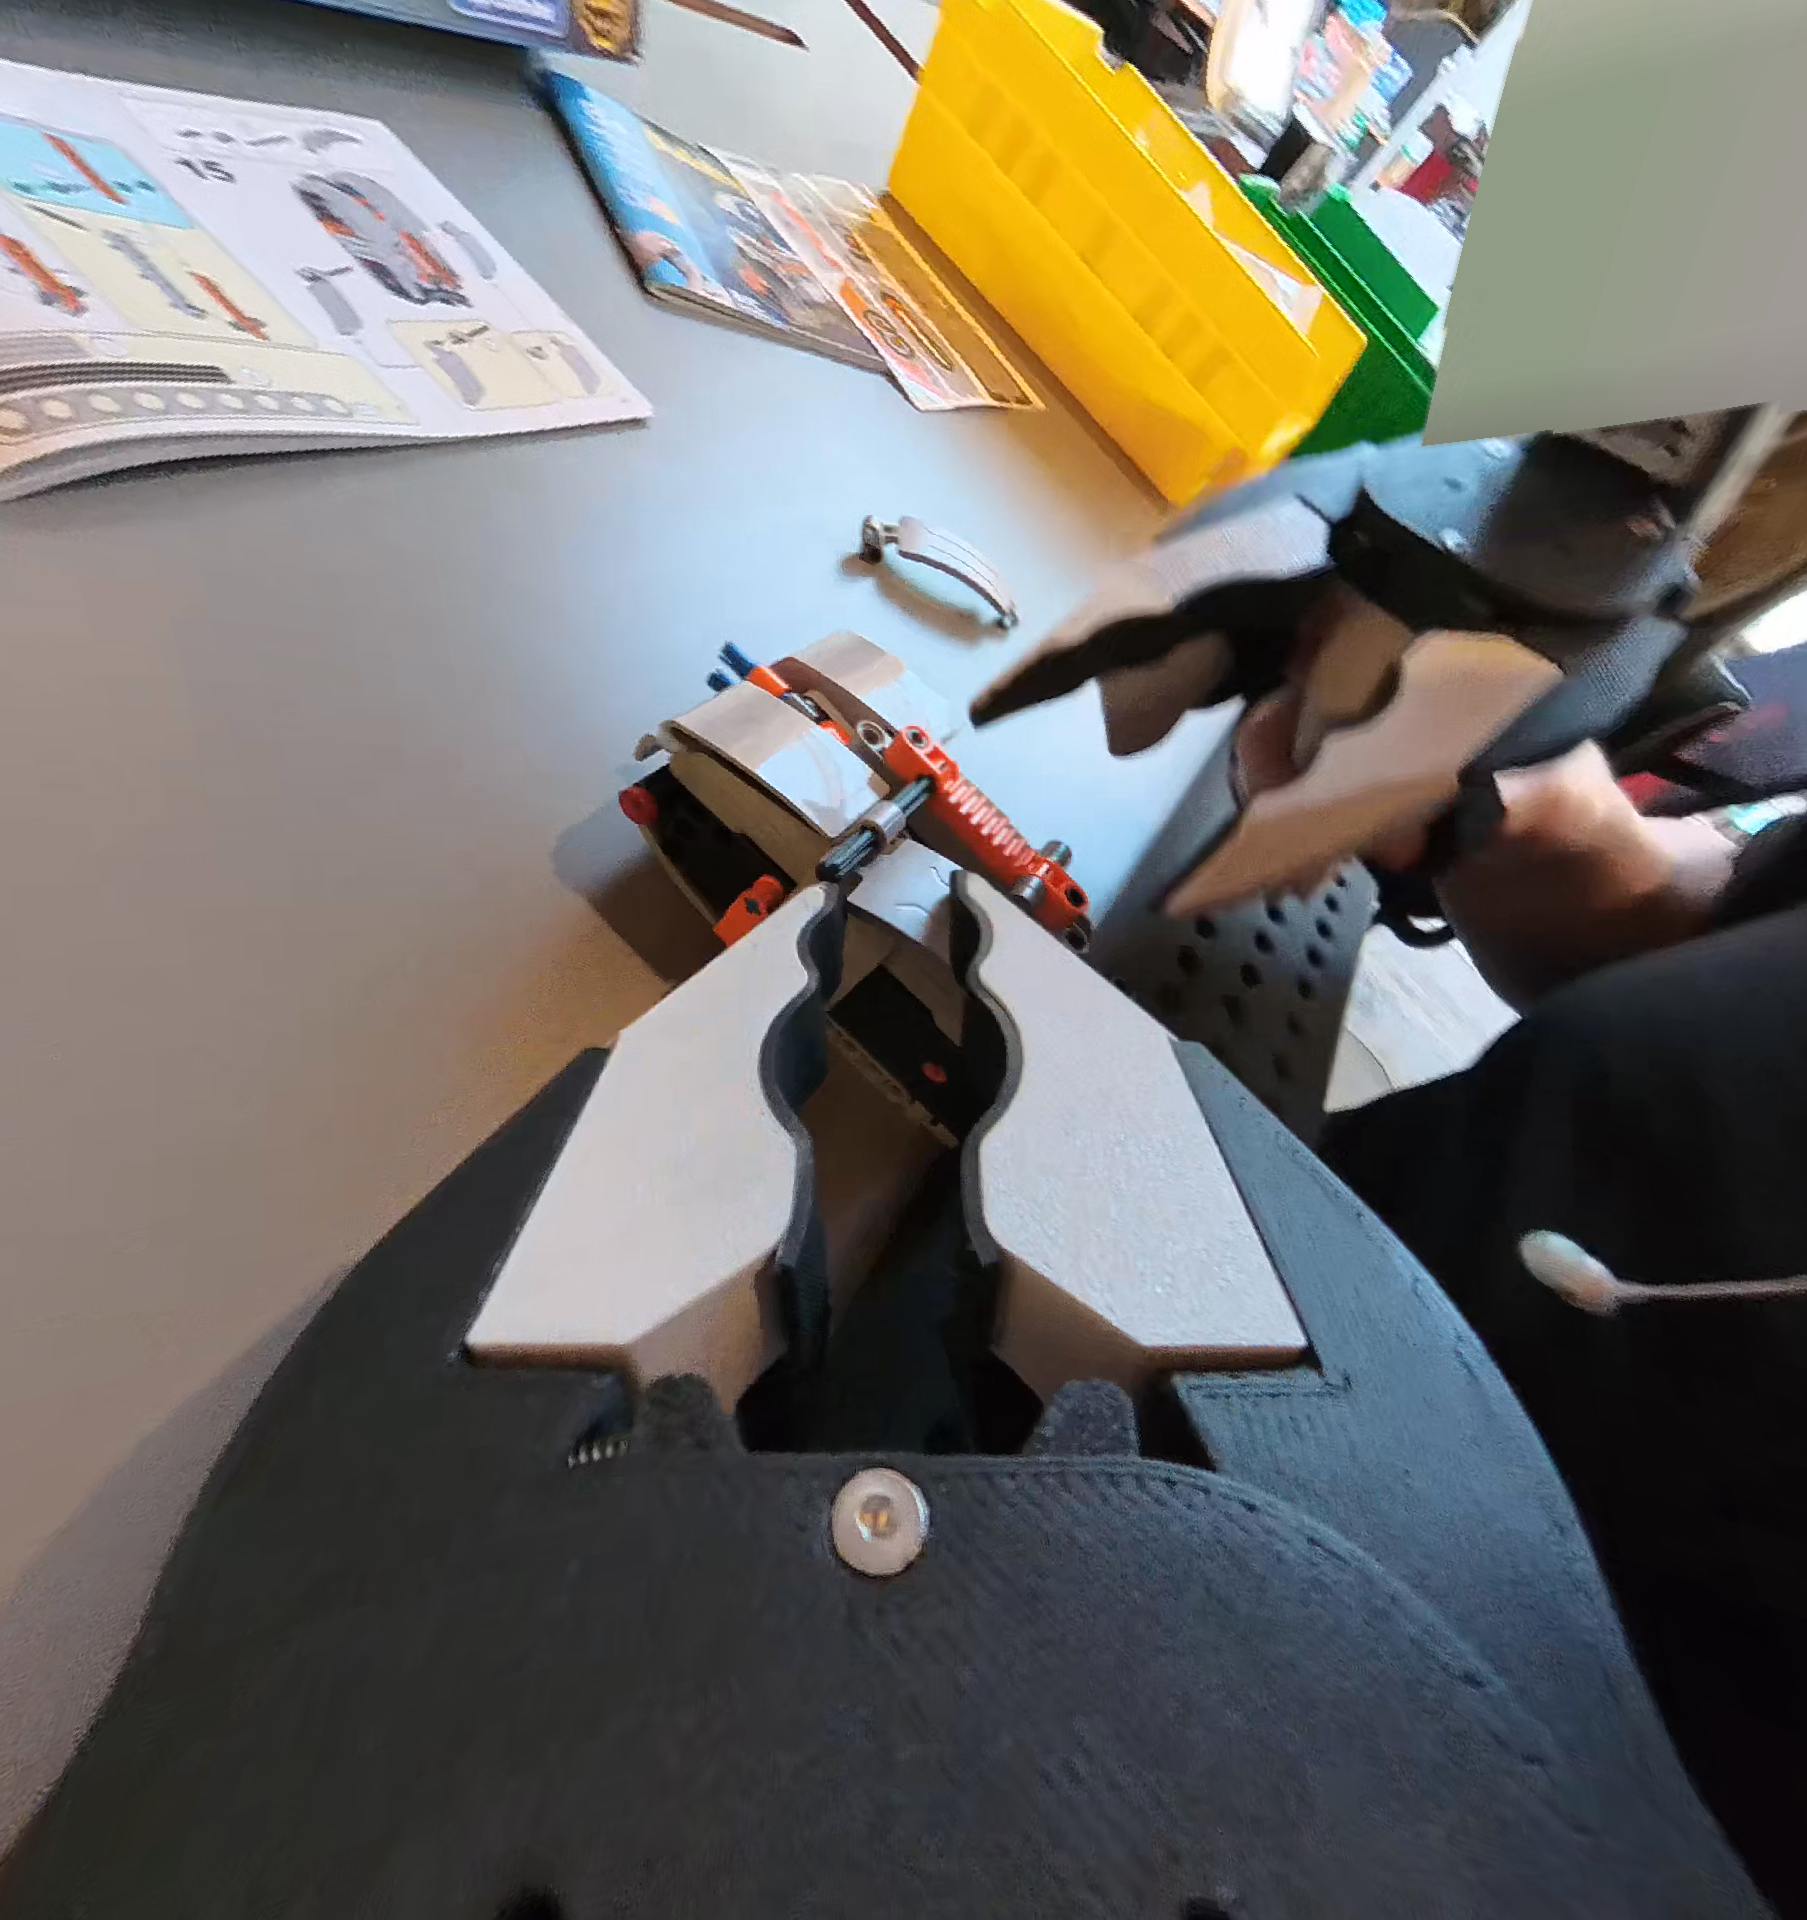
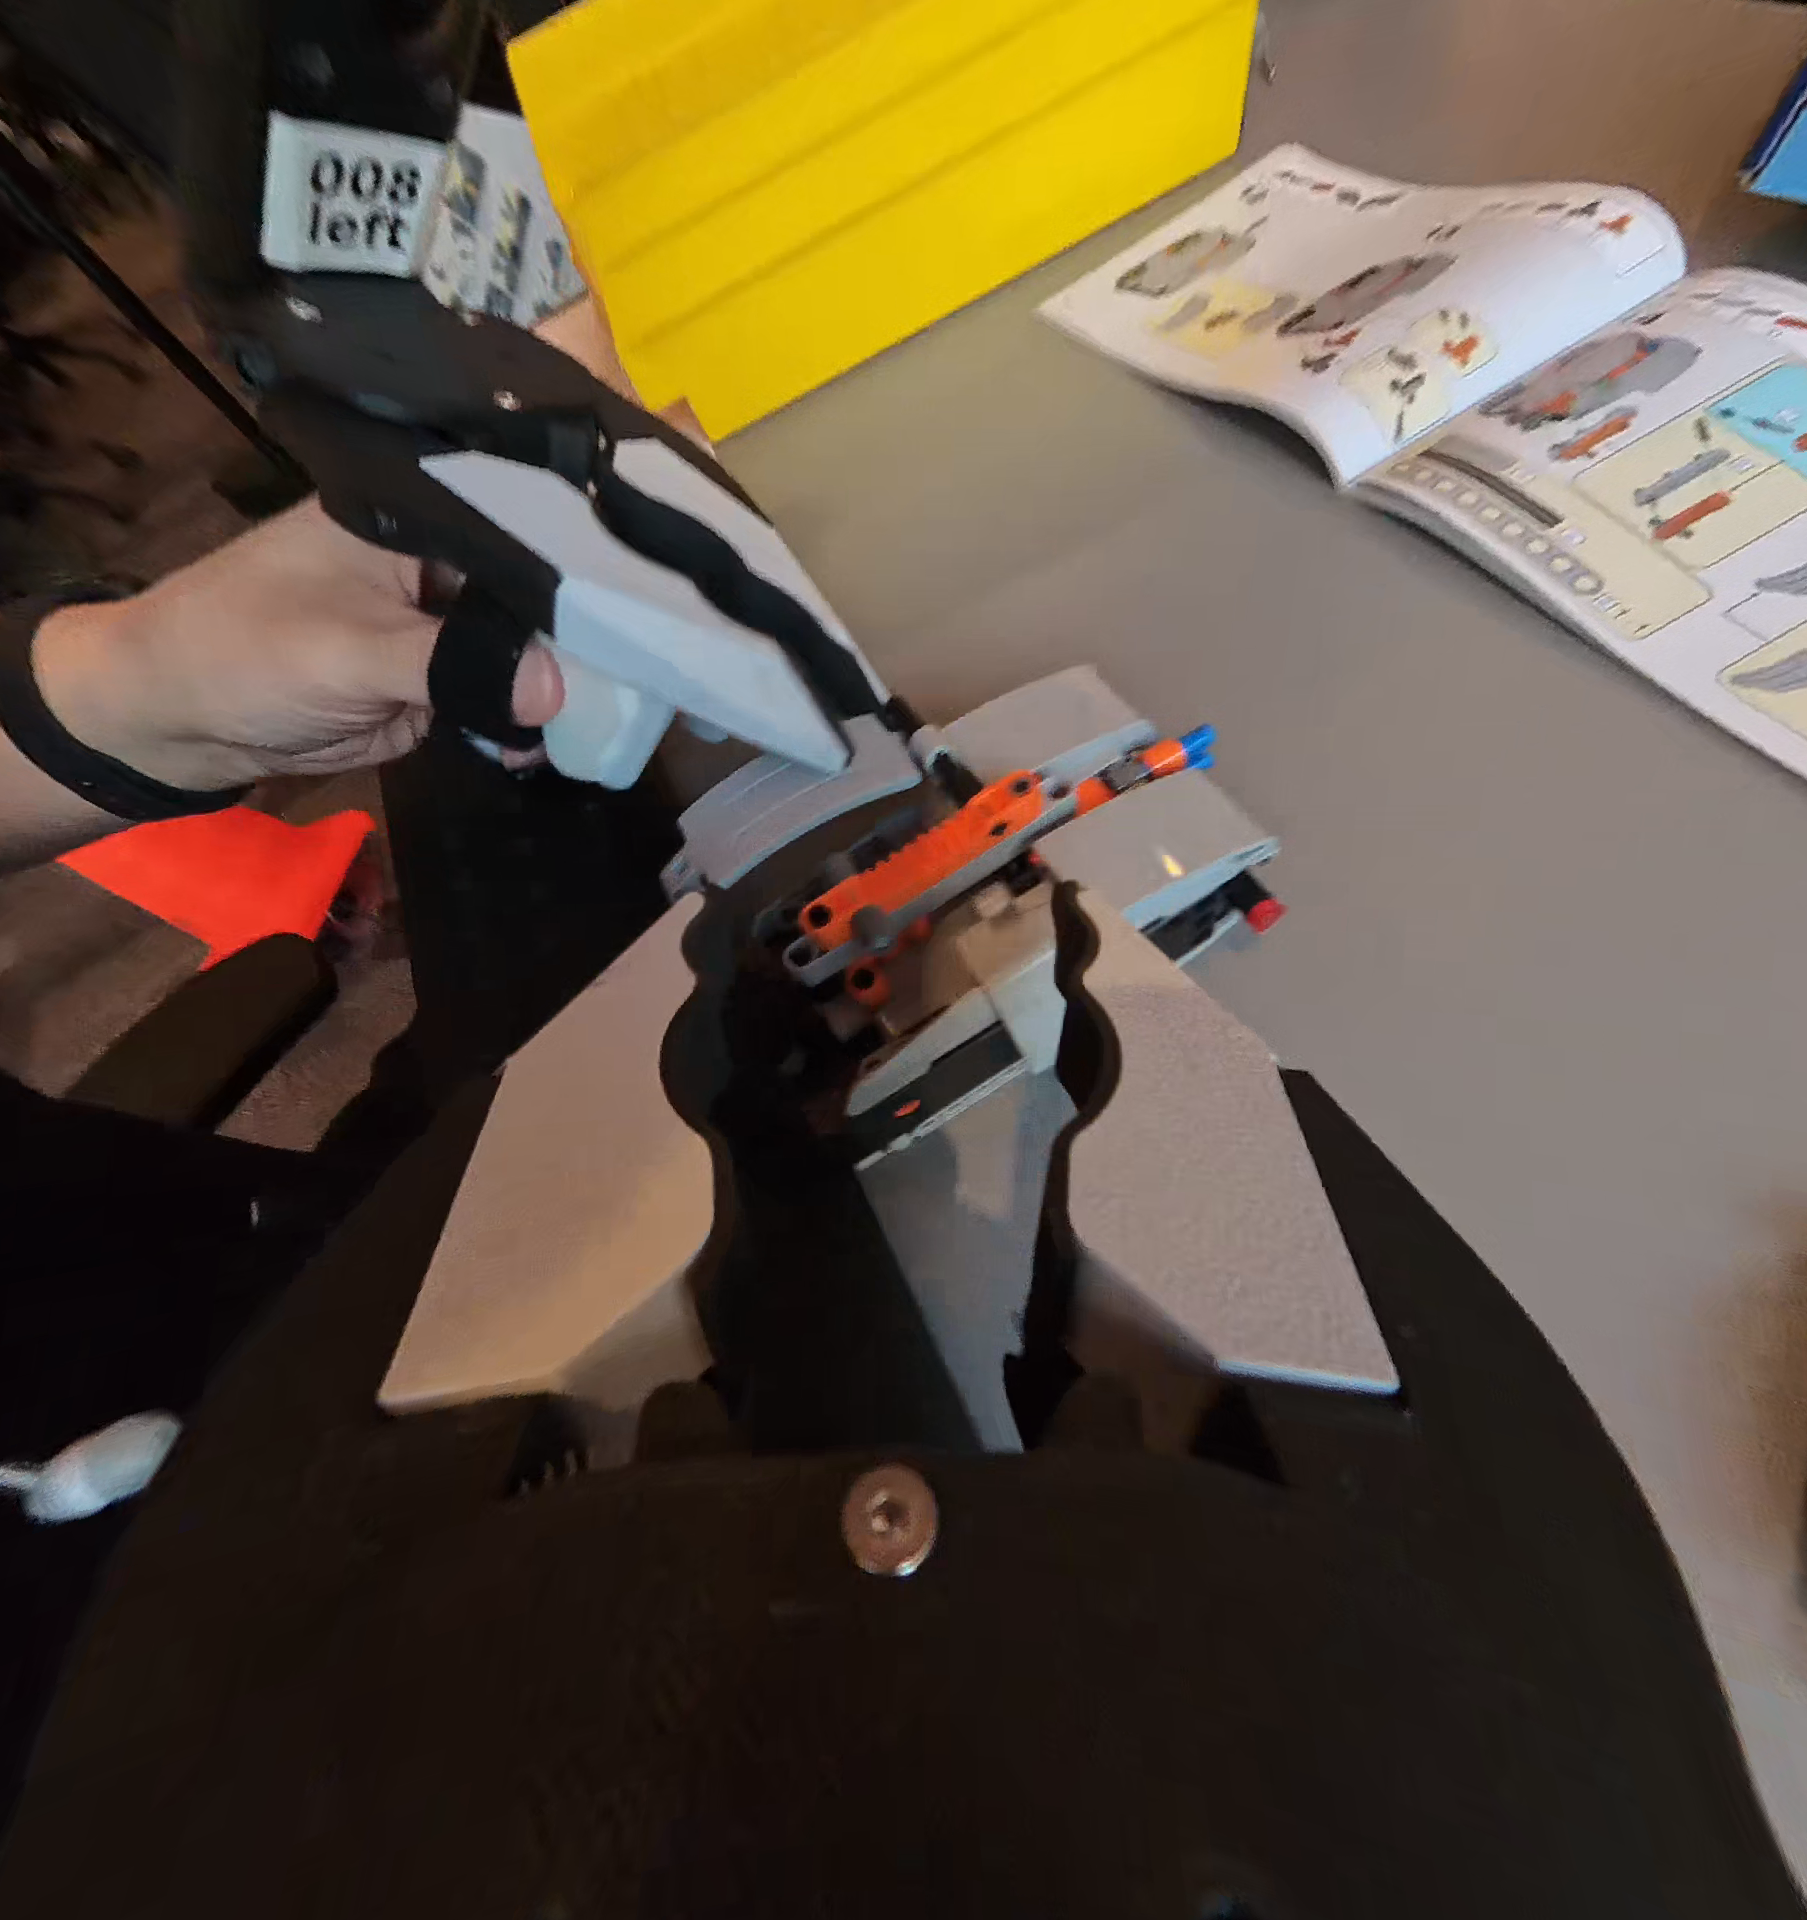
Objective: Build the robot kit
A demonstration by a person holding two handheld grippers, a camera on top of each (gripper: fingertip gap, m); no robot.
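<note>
Left gripper (image 1: 886, 914) clamped on grey-and-orange brick model (image 1: 837, 790) at frame centre on grey table (image 1: 255, 727), right gripper (image 2: 878, 925) parted around it, instruction booklet (image 1: 203, 270) upper left, yellow bin (image 1: 1107, 229) top.

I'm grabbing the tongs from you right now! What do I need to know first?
Left tongs: tips close together at the near white panel of the brick model; I can't tell if they pinch it.
Right tongs: open, around the model's other end by its orange strut, gripping nothing.
The model sits on the grey table.
A loose curved piece lies beyond it, untouched.
The open instruction booklet and yellow bin are farther back.
</note>
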